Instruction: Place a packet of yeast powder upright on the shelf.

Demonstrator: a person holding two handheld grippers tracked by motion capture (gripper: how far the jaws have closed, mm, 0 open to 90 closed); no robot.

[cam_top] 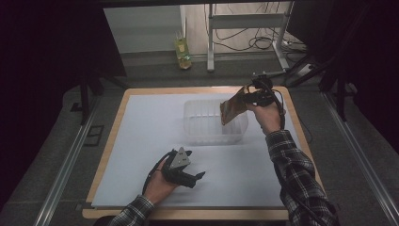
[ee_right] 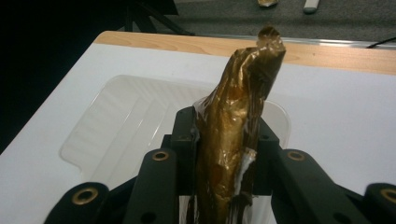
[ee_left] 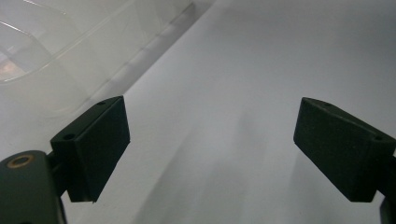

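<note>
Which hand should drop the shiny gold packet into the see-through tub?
The right, most likely. The right tongs are already shut on the gold packet, holding it above the clear tub. The left tongs are open with nothing between them, nearer the table's front edge.

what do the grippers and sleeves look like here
Both grippers are black. The left gripper carries a grey three-cornered plate and has blocky black pads. The right gripper shows brass-ringed holes. A thin black cable trails from the left one. Both sleeves are dark plaid.
</note>
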